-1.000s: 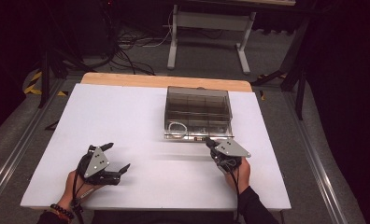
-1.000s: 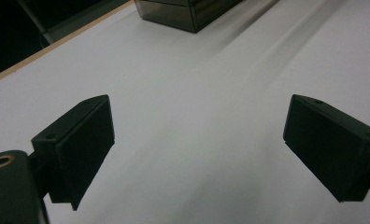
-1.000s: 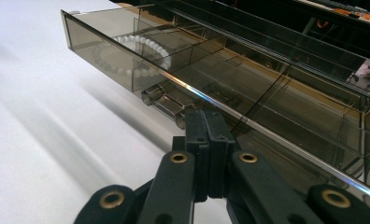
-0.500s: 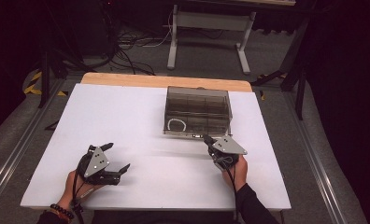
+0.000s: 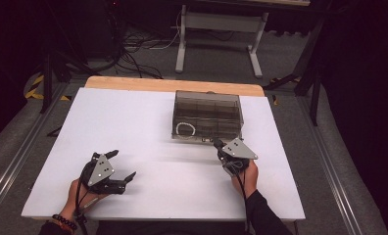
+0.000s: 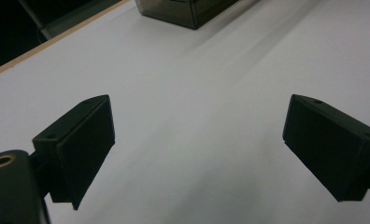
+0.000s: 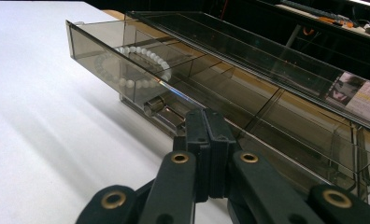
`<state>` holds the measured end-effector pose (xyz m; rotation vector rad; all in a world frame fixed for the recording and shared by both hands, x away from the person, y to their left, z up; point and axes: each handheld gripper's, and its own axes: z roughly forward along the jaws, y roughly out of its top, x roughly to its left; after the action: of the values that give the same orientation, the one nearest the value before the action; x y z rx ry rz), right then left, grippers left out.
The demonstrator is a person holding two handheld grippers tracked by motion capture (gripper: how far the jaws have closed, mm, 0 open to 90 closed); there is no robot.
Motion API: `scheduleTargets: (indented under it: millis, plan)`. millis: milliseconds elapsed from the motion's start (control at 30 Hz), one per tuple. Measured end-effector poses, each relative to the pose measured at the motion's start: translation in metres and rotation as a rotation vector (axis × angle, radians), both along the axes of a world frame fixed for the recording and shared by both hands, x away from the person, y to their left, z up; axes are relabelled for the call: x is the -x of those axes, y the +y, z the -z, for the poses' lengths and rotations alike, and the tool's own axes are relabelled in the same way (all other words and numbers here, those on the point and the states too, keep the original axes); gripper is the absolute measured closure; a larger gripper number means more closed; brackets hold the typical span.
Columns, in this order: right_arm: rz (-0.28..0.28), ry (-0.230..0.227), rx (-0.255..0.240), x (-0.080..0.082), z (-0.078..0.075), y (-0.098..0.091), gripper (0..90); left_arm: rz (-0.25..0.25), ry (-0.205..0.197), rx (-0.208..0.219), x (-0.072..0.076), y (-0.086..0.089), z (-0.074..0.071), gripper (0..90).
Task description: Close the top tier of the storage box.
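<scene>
Smoked clear box [image 5: 207, 113] toward the far edge of the white table [image 5: 133, 127], its drawer [image 7: 127, 65] pulled part-way out on the near side. Inside the drawer, at its left end in the high view, a white bead bracelet [image 5: 185, 129], lying flat in an end compartment. Seen again through the drawer's tinted front wall in the right gripper view, a ring of pale beads [image 7: 141, 65].

Right gripper [image 5: 217, 144] just in front of the box, tips right at the drawer's front edge, toward its right half; contact not clear from above. Jaws pressed together, nothing between them, plain in the right gripper view [image 7: 209, 135], where the closed tips point at the drawer's lower front, next to a small handle [image 7: 157, 106]. Grey three-cornered plate on top, hand behind it, dark sleeve trailing to the table's near edge.

Left gripper [image 5: 122, 165] well apart from the box, near the table's front left, resting low over bare white surface. Jaws spread wide, holding nothing, shown in the left gripper view [image 6: 197, 144] with both black pads [image 6: 85, 140] far apart and only tabletop between. Corner of the box at the top of that view. Beaded wristband on the left wrist.
</scene>
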<state>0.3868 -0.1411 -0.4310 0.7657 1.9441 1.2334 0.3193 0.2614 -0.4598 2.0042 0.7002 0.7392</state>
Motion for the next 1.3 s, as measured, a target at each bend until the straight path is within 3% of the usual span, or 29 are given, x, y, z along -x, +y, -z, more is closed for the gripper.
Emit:
scheduleTargets:
  millis: [1300]
  plan:
    - [0.023, -0.015, 0.013, -0.016, 0.002, 0.0, 90.0, -0.014, 0.001, -0.013, -0.003, 0.003, 0.0, 11.0]
